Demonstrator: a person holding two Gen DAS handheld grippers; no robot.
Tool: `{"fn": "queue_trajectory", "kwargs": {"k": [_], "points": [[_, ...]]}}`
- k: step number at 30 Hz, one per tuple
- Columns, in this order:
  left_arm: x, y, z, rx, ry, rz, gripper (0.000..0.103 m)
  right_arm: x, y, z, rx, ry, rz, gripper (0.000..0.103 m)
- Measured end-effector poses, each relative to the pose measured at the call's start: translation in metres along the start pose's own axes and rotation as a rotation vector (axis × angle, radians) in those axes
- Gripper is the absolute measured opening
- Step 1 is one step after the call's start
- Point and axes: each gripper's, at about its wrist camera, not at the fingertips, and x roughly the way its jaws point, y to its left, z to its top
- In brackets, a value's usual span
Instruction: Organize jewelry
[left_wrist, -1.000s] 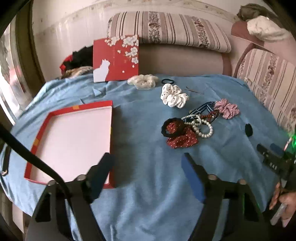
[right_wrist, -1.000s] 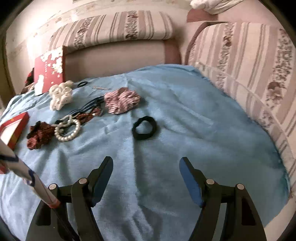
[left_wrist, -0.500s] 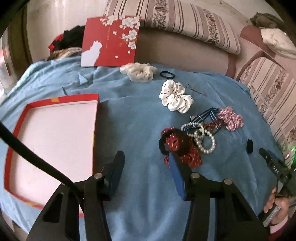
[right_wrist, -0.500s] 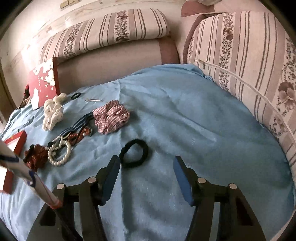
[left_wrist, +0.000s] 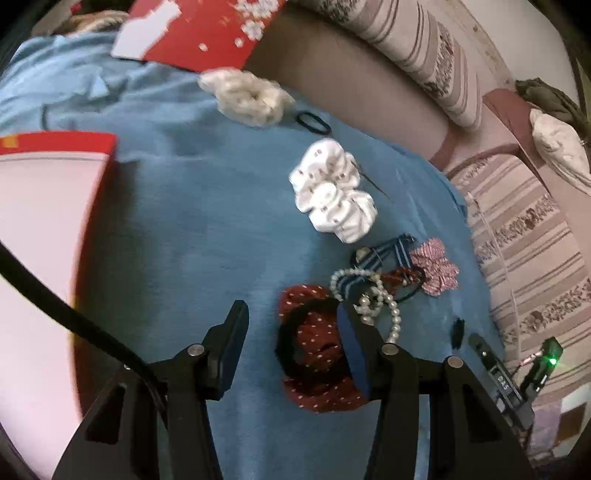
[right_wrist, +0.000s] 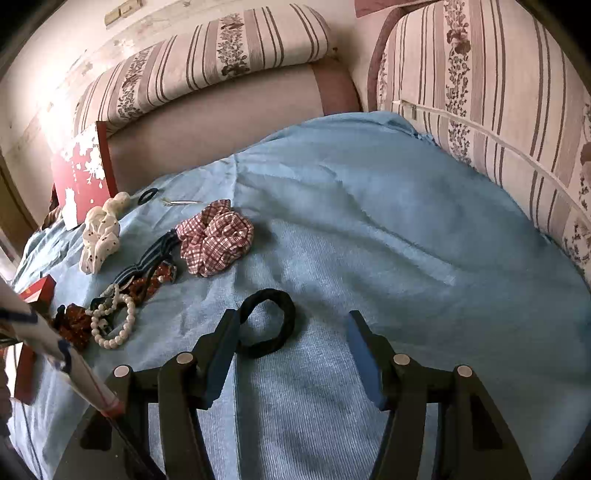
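Note:
My left gripper (left_wrist: 291, 332) hangs open over the blue cloth. A dark red dotted scrunchie (left_wrist: 314, 354) lies between its fingers, against the right fingertip (left_wrist: 351, 332) and apart from the left one. A pearl bracelet (left_wrist: 384, 302) lies just beyond, tangled with a striped blue band (left_wrist: 388, 254). My right gripper (right_wrist: 291, 332) is open too, low over a thick black hair tie (right_wrist: 267, 323) that lies by its left fingertip (right_wrist: 225, 332). The open red box (left_wrist: 74, 142) with its pale inside sits at the left.
Farther back lie a white dotted scrunchie (left_wrist: 332, 192), a cream scrunchie (left_wrist: 247, 94), a thin black tie (left_wrist: 314, 122) and a checked red scrunchie (right_wrist: 216, 236). The red lid (left_wrist: 207, 33) leans on the striped sofa cushions (right_wrist: 480, 110), which border the cloth behind and to the right.
My left gripper moved forward and down to the red scrunchie, and its jaws narrowed. The right gripper came closer to the black hair tie, its jaws narrower as well.

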Motion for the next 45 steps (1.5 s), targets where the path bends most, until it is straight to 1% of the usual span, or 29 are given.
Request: {"fn": "queue_trajectory", "kwargs": {"k": [5,6,7,8,9,11,14,17,18,19,21,22,25,30,34,37,39,40,41,43,44,45], "points": [[0.017,-0.009,-0.005,0.045,0.061,-0.038,0.049,0.006,0.001,0.0,-0.002,0.016,0.001,0.06],[0.017,-0.01,-0.006,0.043,0.066,-0.049,0.048,0.008,0.001,0.0,-0.001,0.02,0.004,0.057],[0.017,-0.01,-0.007,0.037,0.067,-0.057,0.036,0.009,0.001,0.0,0.0,0.026,0.008,0.055],[0.016,-0.01,-0.007,0.026,0.066,-0.064,0.018,0.012,0.002,0.001,-0.001,0.032,0.012,0.052],[0.014,-0.012,-0.007,0.015,0.069,-0.077,0.012,0.013,0.001,0.0,-0.001,0.035,0.012,0.05],[0.005,-0.017,-0.008,0.013,0.058,-0.082,0.009,0.016,0.001,0.001,0.002,0.044,0.017,0.048],[-0.015,-0.028,-0.01,0.036,0.023,-0.08,0.008,0.021,0.0,0.002,0.013,0.056,0.02,0.045],[-0.038,-0.039,-0.013,0.058,-0.014,-0.092,0.009,0.024,-0.001,0.002,0.025,0.067,0.033,0.039],[-0.044,-0.042,-0.013,0.063,-0.022,-0.098,0.009,0.025,-0.002,0.002,0.027,0.071,0.041,0.032],[-0.05,-0.044,-0.014,0.068,-0.03,-0.104,0.009,0.026,-0.001,0.002,0.026,0.075,0.055,0.021],[-0.061,-0.048,-0.016,0.074,-0.047,-0.104,0.009,0.026,0.002,0.001,0.021,0.078,0.068,0.012],[-0.065,-0.049,-0.017,0.075,-0.053,-0.102,0.009,0.024,0.003,0.001,0.014,0.071,0.068,0.009],[-0.078,-0.052,-0.021,0.082,-0.076,-0.078,0.009,0.017,0.006,0.002,0.001,0.04,0.064,0.007],[-0.094,-0.058,-0.03,0.104,-0.091,-0.066,0.009,0.003,0.005,0.004,0.005,-0.01,0.06,0.007],[-0.097,-0.062,-0.043,0.147,-0.096,0.012,0.009,-0.011,0.014,0.001,-0.025,-0.045,0.06,0.007],[-0.098,-0.057,-0.047,0.159,-0.097,0.096,0.009,-0.014,0.021,-0.002,-0.049,-0.046,0.069,0.007],[-0.101,-0.054,-0.047,0.158,-0.104,0.127,0.009,-0.014,0.026,-0.004,-0.058,-0.043,0.076,0.007],[-0.103,-0.052,-0.048,0.155,-0.104,0.13,0.009,-0.015,0.027,-0.004,-0.06,-0.041,0.081,0.007],[-0.106,-0.049,-0.049,0.144,-0.101,0.118,0.009,-0.015,0.028,-0.005,-0.063,-0.038,0.088,0.007],[-0.112,-0.049,-0.05,0.136,-0.1,0.074,0.009,-0.016,0.031,-0.007,-0.07,-0.038,0.096,0.007],[-0.116,-0.051,-0.051,0.131,-0.102,0.031,0.009,-0.017,0.033,-0.008,-0.076,-0.039,0.101,0.007],[-0.119,-0.053,-0.051,0.122,-0.099,-0.029,0.009,-0.017,0.034,-0.009,-0.079,-0.04,0.105,0.007]]}}
